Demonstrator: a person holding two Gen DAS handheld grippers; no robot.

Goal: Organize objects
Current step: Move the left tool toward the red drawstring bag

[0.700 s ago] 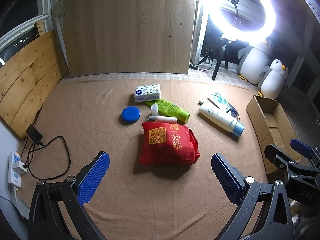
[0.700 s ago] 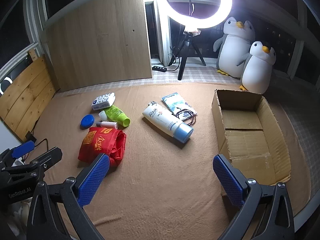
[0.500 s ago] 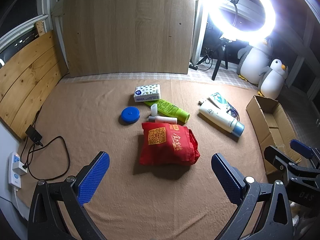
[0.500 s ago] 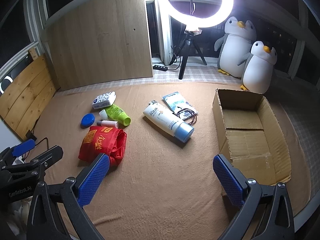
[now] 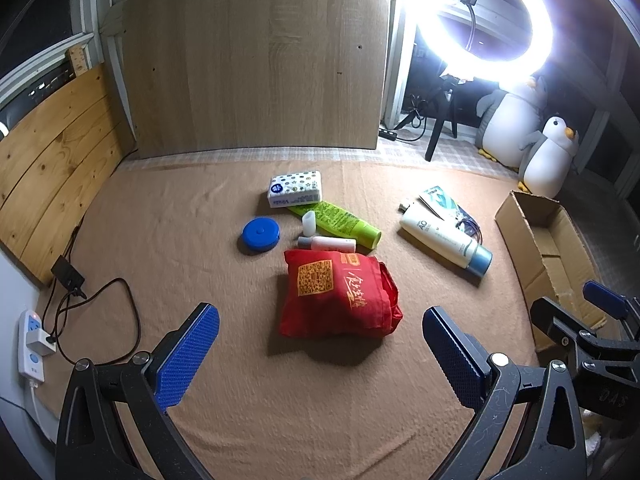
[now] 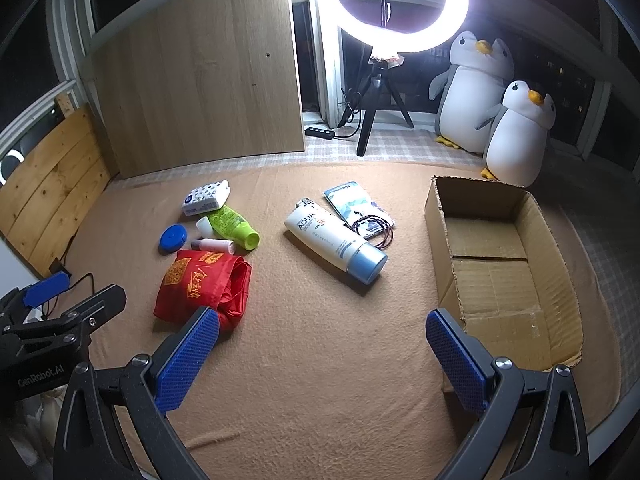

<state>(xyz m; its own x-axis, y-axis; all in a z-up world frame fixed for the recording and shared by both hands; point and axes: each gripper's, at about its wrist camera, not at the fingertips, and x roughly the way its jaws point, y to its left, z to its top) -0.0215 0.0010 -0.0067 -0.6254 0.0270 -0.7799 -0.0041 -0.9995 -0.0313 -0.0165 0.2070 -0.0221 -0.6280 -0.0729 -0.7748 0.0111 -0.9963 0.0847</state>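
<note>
Both grippers hang over the tan blanket [image 6: 320, 360] with jaws spread wide and nothing between them, probably poised before a first pick. The left gripper [image 5: 320, 356] frames the red cloth bag [image 5: 340, 292], which lies just ahead between its fingers. Ahead of the right gripper [image 6: 322, 356] the white sunscreen bottle [image 6: 334, 240] lies flat, its long axis diagonal, blue cap toward the right finger. The empty cardboard box [image 6: 500, 280], beyond that finger, likely awaits everything.
</note>
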